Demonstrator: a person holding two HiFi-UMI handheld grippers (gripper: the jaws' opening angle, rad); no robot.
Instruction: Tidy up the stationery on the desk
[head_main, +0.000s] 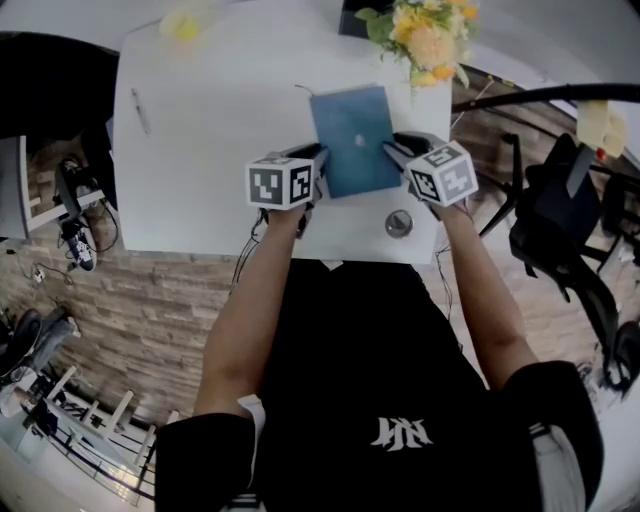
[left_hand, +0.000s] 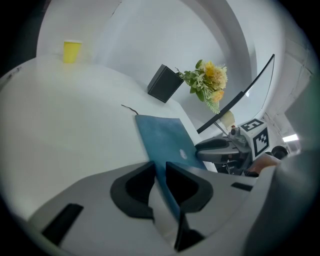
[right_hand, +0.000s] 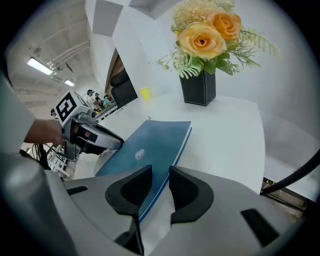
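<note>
Bare forearms (head_main: 250, 300) reach out from the person's black shirt to a white worktop (head_main: 200, 150), and everything turns on the blue notebook (head_main: 352, 140) lying flat between the two tools. Its long axis runs away from the person, the far end leaning a little toward their left. The left gripper (head_main: 318, 160) sits at the notebook's left long edge and the right gripper (head_main: 392, 150) at its right long edge, both toward the near end, so neither hand is closer than the other. In each gripper view the jaws stand partly apart and straddle that edge. One jaw is over the blue cover, the other over bare worktop, and the edge runs up through the gap. I see no pad pressing on the cover, so I would call it bracketed rather than gripped. To my eye the next move needs both hands working as a pair along that axis, since pushing from one side alone would swing the notebook round. A pen (head_main: 140, 110) lies well apart near the worktop's left edge, on the left hand's side. A small round metal piece (head_main: 399, 223) sits just behind the right gripper, near the front edge.
</note>
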